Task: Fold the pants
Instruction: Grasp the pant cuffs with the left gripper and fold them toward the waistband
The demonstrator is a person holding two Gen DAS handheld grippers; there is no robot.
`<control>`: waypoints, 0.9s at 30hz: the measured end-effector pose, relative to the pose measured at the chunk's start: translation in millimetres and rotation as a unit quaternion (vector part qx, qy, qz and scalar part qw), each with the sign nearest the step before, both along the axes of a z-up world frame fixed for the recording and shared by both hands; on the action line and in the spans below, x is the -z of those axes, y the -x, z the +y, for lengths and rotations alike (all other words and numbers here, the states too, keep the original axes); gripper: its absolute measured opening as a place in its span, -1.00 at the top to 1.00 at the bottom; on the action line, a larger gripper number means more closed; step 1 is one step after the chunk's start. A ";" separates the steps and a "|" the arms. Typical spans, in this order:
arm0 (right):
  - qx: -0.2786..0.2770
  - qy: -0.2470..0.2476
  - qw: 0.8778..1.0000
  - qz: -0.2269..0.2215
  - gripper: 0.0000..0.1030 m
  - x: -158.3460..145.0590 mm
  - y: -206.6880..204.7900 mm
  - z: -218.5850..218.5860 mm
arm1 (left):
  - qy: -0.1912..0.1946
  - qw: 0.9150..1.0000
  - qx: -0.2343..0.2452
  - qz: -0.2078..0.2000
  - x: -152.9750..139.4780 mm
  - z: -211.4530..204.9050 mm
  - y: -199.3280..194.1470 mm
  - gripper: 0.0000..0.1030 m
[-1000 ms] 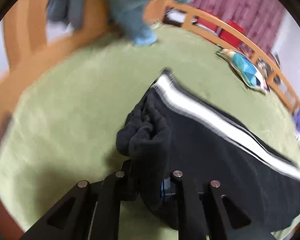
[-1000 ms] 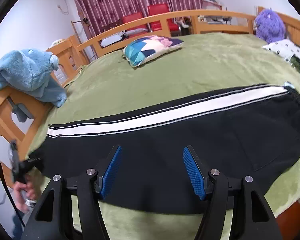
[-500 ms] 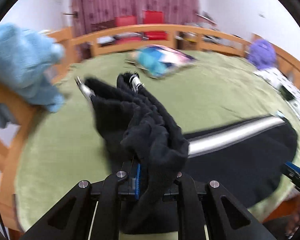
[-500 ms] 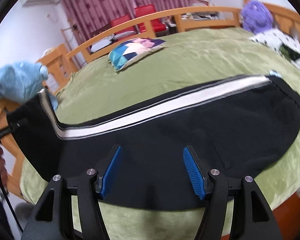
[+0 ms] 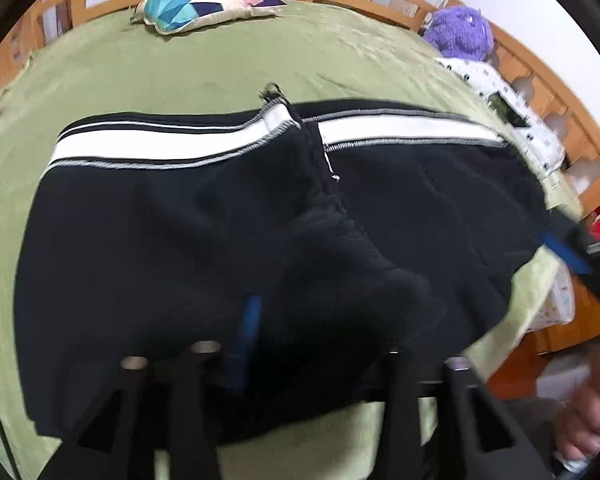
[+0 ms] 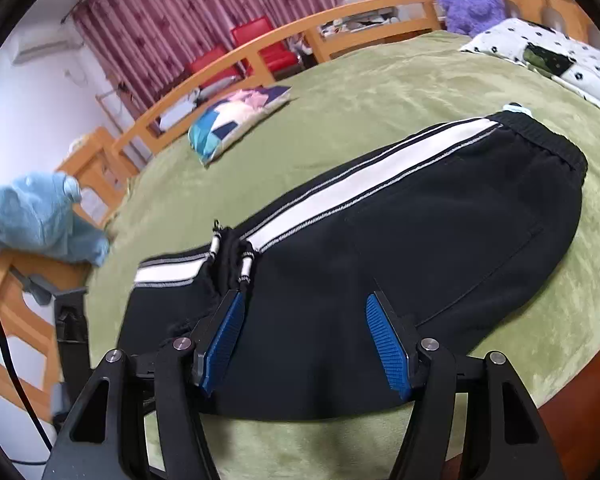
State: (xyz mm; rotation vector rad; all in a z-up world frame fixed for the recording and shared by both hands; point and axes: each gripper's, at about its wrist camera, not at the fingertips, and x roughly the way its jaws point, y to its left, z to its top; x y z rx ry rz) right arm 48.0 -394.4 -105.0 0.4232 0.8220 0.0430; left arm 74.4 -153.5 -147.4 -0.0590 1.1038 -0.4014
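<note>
Black pants (image 6: 440, 220) with a white side stripe lie on the green bed cover (image 6: 380, 92), folded so the leg cuffs (image 6: 230, 254) rest on the middle of the garment. In the left wrist view the folded leg end (image 5: 300, 208) lies over the pants (image 5: 140, 248). My left gripper (image 5: 316, 344) is low over the bunched cuff fabric with its jaws spread apart; fabric lies between them. My right gripper (image 6: 304, 336) is open and empty, hovering over the pants' near edge; it also shows in the left wrist view (image 5: 580, 256).
A patterned cushion (image 6: 236, 116) lies far back on the bed. A purple plush toy (image 6: 470, 0) and a spotted pillow (image 6: 548, 56) sit at the right. A blue towel (image 6: 40, 216) hangs on the wooden bed frame (image 6: 220, 72) at the left.
My left gripper carried the leg cuffs up and over to the right, laid them on the pants, and its jaws have spread apart. The right gripper stayed open near the front edge.
</note>
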 end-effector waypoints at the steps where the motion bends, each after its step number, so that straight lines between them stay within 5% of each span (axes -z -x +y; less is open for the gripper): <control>1: -0.007 0.006 1.000 0.006 -0.24 1.7 -3.8 3.9 | 0.006 1.000 -0.005 -0.003 -5.3 9.6 1.7 -0.27; 7: -0.048 0.021 0.998 0.030 -0.23 10.4 -18.7 32.6 | -0.033 0.998 -0.037 -0.031 -30.0 59.1 4.6 -0.34; 13: -0.106 0.080 0.991 0.015 -0.21 -0.2 -24.4 91.3 | 0.035 0.998 -0.015 -0.042 -39.3 85.7 18.3 -0.37; 18: -0.121 0.086 0.989 -0.009 -0.21 -21.3 -37.6 122.4 | 0.049 0.997 -0.033 -0.048 -37.7 99.4 15.5 -0.41; 24: -0.135 0.118 0.982 0.064 -0.21 30.7 -59.3 150.7 | 0.085 0.993 -0.082 -0.027 -32.1 133.5 4.3 -0.41; 25: -0.139 0.124 0.978 0.094 -0.14 47.1 -61.4 153.4 | 0.085 0.992 -0.092 -0.028 -32.3 138.8 3.1 -0.41; 26: -0.145 0.129 0.974 0.117 0.29 59.5 -62.8 157.1 | 0.086 0.991 -0.101 -0.027 -31.7 144.3 1.3 -0.41; 27: -0.143 0.147 0.971 0.120 0.50 64.3 -61.3 160.0 | 0.089 0.990 -0.109 -0.025 -31.2 148.7 0.0 -0.41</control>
